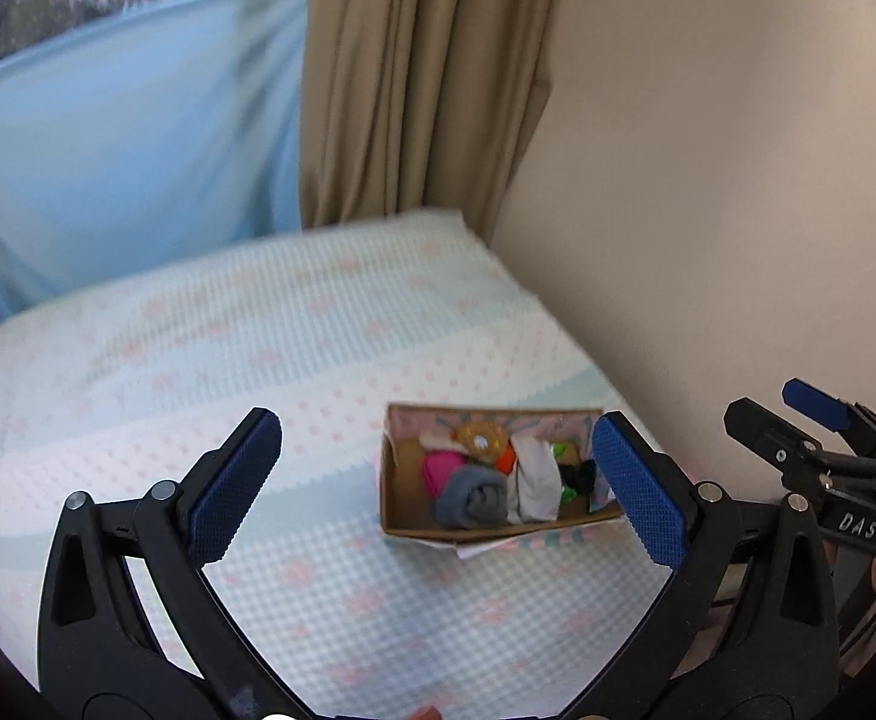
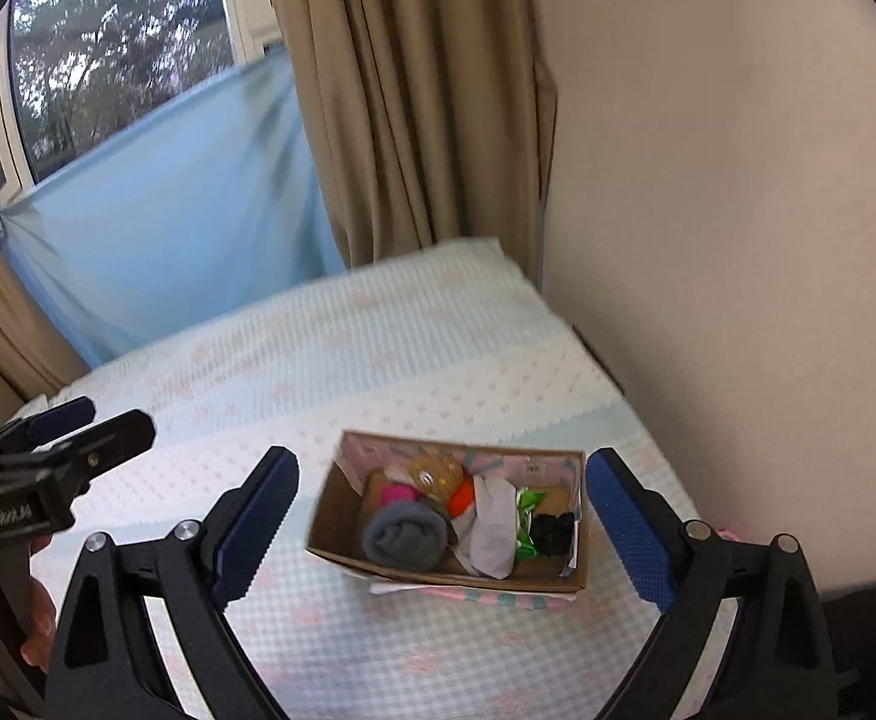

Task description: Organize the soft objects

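Observation:
An open cardboard box (image 1: 402, 495) (image 2: 333, 525) sits on the bed near the wall. It holds a rolled grey sock (image 1: 474, 498) (image 2: 405, 534), a pink soft item (image 1: 441, 468) (image 2: 399, 493), an orange one (image 2: 461, 495), a white cloth (image 1: 537, 480) (image 2: 494, 525), a green item (image 2: 525, 516), a black item (image 1: 579, 476) (image 2: 552, 531) and a yellow plush (image 1: 480, 437) (image 2: 435, 471). My left gripper (image 1: 438, 486) is open and empty, above and short of the box. My right gripper (image 2: 441, 522) is open and empty, likewise; it shows at the right of the left wrist view (image 1: 810, 414).
The bed (image 1: 198, 348) (image 2: 348, 348) has a pale checked cover with pink and blue patterns. A beige wall (image 1: 738, 180) runs along its right side. Beige curtains (image 1: 420, 78) and a light blue sheet (image 1: 126, 150) hang at the far end under a window (image 2: 120, 42).

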Demonstrator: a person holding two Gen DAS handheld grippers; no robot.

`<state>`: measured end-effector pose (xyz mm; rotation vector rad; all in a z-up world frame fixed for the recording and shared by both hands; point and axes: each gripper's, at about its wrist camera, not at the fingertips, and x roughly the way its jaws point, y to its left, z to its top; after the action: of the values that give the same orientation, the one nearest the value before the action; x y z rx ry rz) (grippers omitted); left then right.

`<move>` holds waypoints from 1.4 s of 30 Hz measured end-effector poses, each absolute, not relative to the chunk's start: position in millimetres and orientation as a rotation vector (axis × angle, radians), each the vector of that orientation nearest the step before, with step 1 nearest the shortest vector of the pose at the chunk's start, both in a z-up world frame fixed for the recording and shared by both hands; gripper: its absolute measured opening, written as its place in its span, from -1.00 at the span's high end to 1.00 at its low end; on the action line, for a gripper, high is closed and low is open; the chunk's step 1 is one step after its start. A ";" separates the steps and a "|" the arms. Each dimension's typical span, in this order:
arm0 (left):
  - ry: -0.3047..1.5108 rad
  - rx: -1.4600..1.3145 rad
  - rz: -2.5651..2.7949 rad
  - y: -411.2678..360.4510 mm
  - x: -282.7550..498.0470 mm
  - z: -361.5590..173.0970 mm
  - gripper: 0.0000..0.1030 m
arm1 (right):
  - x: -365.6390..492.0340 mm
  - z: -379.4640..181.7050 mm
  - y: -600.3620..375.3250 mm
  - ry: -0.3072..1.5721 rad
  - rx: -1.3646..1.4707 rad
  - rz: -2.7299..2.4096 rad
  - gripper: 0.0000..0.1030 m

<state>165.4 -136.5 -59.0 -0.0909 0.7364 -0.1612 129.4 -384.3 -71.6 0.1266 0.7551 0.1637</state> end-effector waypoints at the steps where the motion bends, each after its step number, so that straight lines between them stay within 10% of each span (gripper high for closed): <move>1: 0.716 -0.091 -0.163 -130.9 156.7 -51.3 -1.00 | 121.6 -62.8 -381.3 0.742 0.134 0.159 -0.86; 42: 0.454 0.052 -0.141 -75.2 34.6 16.3 -1.00 | 6.5 4.9 -309.2 0.545 0.124 -0.031 -0.87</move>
<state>34.6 -75.2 16.3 0.0524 0.4542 -0.1411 6.5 -309.2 4.9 0.1242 0.5450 -0.0312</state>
